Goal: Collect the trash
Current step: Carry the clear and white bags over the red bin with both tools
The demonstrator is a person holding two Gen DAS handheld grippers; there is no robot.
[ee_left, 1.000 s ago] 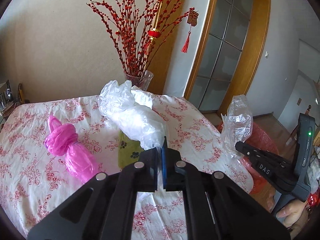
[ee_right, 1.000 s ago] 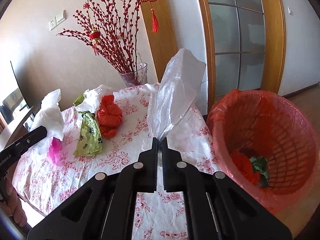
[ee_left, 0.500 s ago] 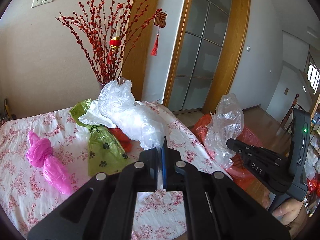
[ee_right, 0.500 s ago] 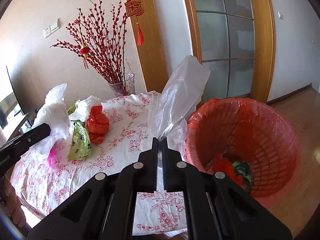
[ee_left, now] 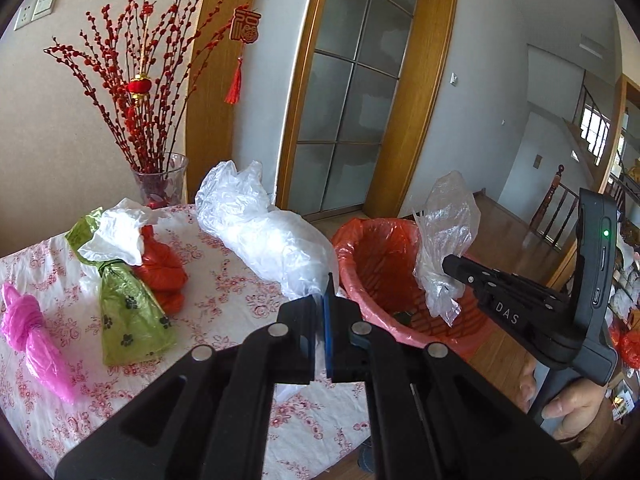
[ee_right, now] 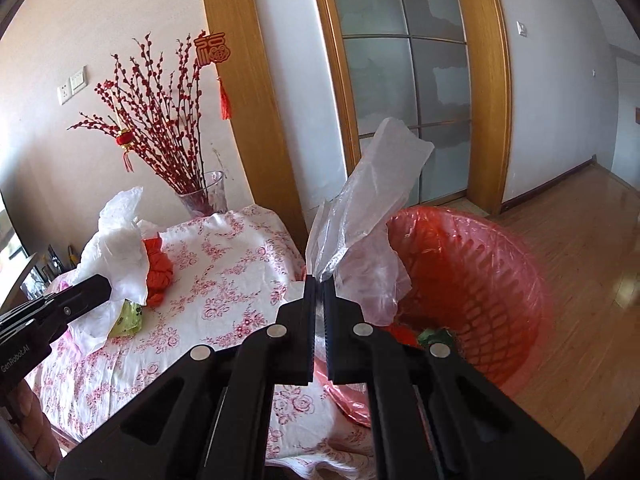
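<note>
My left gripper (ee_left: 322, 300) is clamped shut on a crumpled white plastic bag (ee_left: 260, 232), which billows up and away from the fingertips over the far right edge of the table (ee_left: 224, 320). My right gripper (ee_right: 319, 292) is pinched tight on a clear plastic bag (ee_right: 372, 200), its film standing upright above the jaws and drooping over the near rim of the red bin (ee_right: 480, 276).

The bin, a lattice basket lined with red plastic, stands on the wooden floor (ee_right: 580, 240) just beside the table's right edge. Red and green scraps lie at its bottom.

Seen from my left side, the right gripper (ee_left: 450, 264) holds the clear bag (ee_left: 448, 232) over the bin's (ee_left: 360, 248) opening, with a hand (ee_left: 576, 408) wrapped around the handle below.

Three knotted bags rest on the flowered tablecloth: a pink bag (ee_left: 32, 332) near the left edge, a green bag (ee_left: 128, 316) printed with paw marks beside it, and a red bag (ee_left: 160, 268) touching the green one on its far side. A loose white bag (ee_left: 118, 232) lies draped over the tops of the green and red ones.

At the table's far edge stands a glass vase (ee_left: 160, 180) of red berry branches (ee_left: 140, 80), with a small red lantern among them. Behind it are a wooden door frame with a red tasselled charm (ee_left: 244, 40) and frosted glass doors (ee_left: 352, 100).
</note>
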